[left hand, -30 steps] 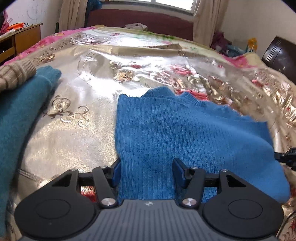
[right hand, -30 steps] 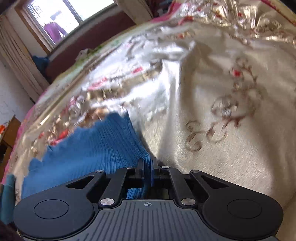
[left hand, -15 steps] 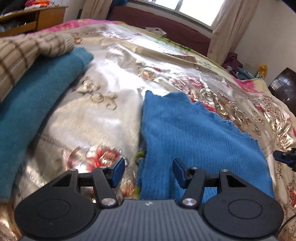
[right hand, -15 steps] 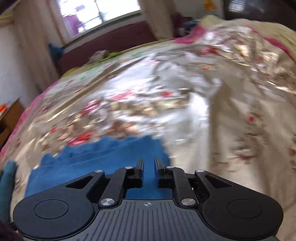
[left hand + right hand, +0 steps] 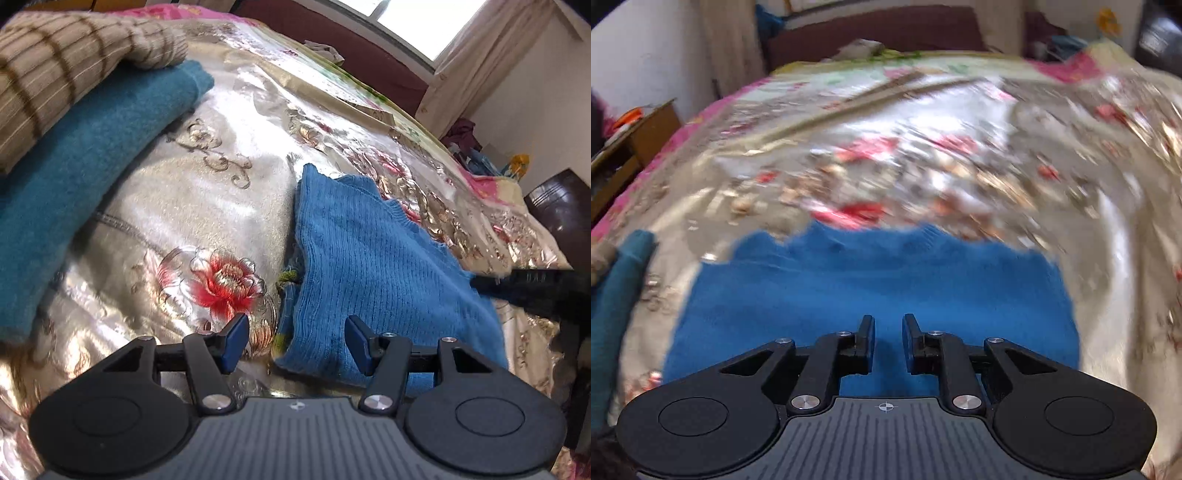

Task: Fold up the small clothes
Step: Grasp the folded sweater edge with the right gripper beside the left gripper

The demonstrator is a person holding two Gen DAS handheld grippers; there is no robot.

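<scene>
My left gripper (image 5: 293,341) hangs open over the near edge of the blue sweater (image 5: 373,266), gripping nothing. My right gripper (image 5: 888,341) is opening, empty, above the same sweater, which lies folded narrow on the bedspread (image 5: 207,206). Looks like one more fold to go. A second ago the right jaws pinched its edge. Further left, a teal sweater (image 5: 74,155) sits stacked, apparently done.

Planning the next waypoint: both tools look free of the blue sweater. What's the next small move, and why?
Probably lower the left tool onto the blue sweater's near left edge and close. Its jaws stand open, straddling that edge without pressing it. The right tool, jaws opening with nothing between them, hangs over the sweater's middle. The sweater lies flat on the bedspread, so another fold likely needs a fresh grip.
</scene>
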